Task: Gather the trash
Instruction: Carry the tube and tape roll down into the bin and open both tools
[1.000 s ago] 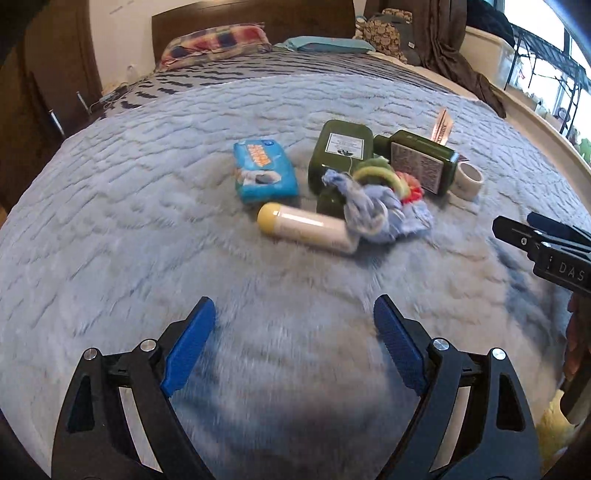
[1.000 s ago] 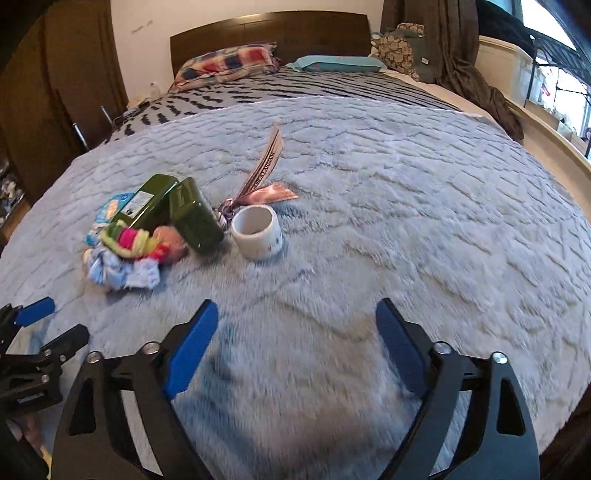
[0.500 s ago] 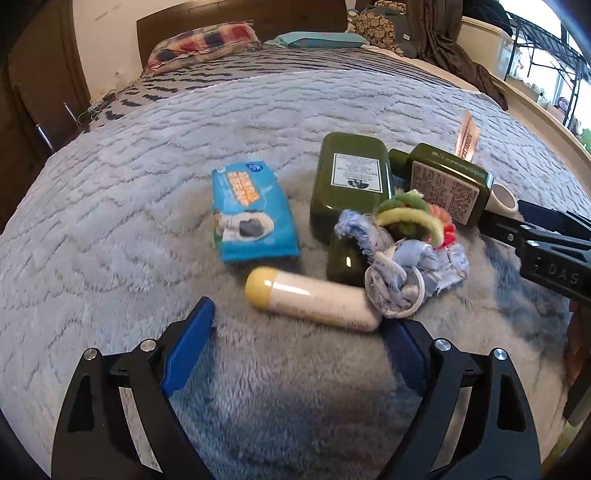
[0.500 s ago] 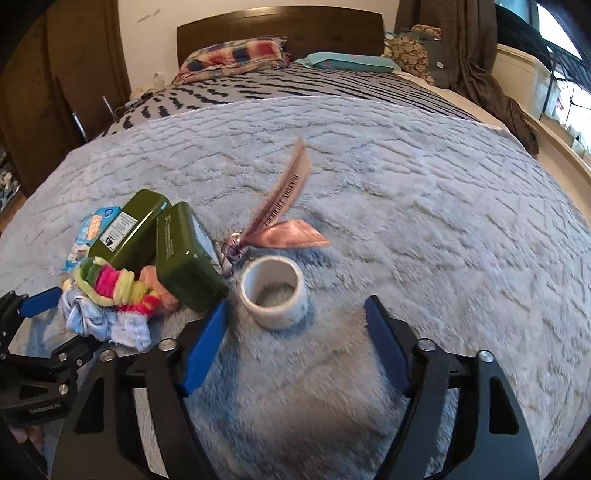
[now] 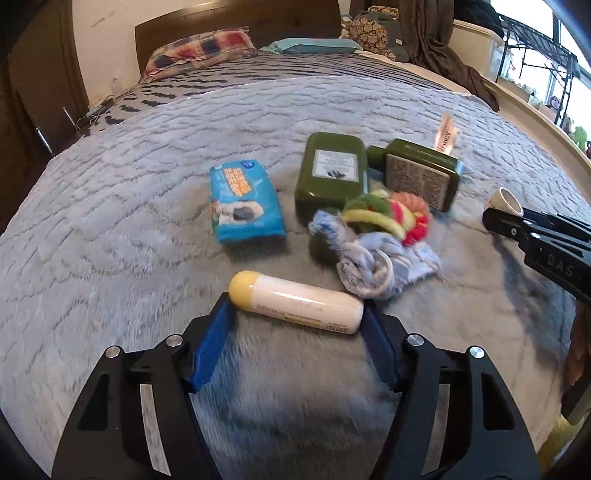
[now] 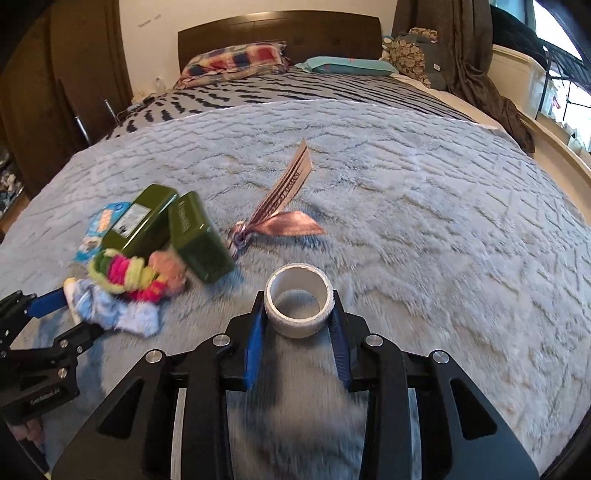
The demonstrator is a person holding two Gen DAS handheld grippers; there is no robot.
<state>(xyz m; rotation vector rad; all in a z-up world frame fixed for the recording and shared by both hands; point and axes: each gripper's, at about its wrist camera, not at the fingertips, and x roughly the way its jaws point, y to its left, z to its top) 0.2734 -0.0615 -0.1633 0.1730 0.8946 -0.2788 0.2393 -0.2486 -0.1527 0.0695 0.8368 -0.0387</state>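
Note:
A cream tube with a yellow cap (image 5: pixel 295 308) lies on the grey blanket between the fingers of my left gripper (image 5: pixel 297 314), which touch its two ends. A white tape roll (image 6: pixel 298 304) stands between the fingers of my right gripper (image 6: pixel 298 306), which press its sides. A blue wipes packet (image 5: pixel 243 199), two green bottles (image 5: pixel 332 173) (image 5: pixel 421 173), a bundle of coloured hair ties and blue cloth (image 5: pixel 384 236) and a pink ribbon (image 6: pixel 284 210) lie close by.
The grey fluffy blanket (image 6: pixel 424 221) covers the bed. Pillows (image 6: pixel 236 61) and a dark headboard (image 6: pixel 277 29) are at the far end. A window ledge (image 6: pixel 554 147) runs along the right. A wardrobe (image 6: pixel 74 74) stands at left.
Both grippers moved forward and down and narrowed: the left around the cream tube, the right around the tape roll.

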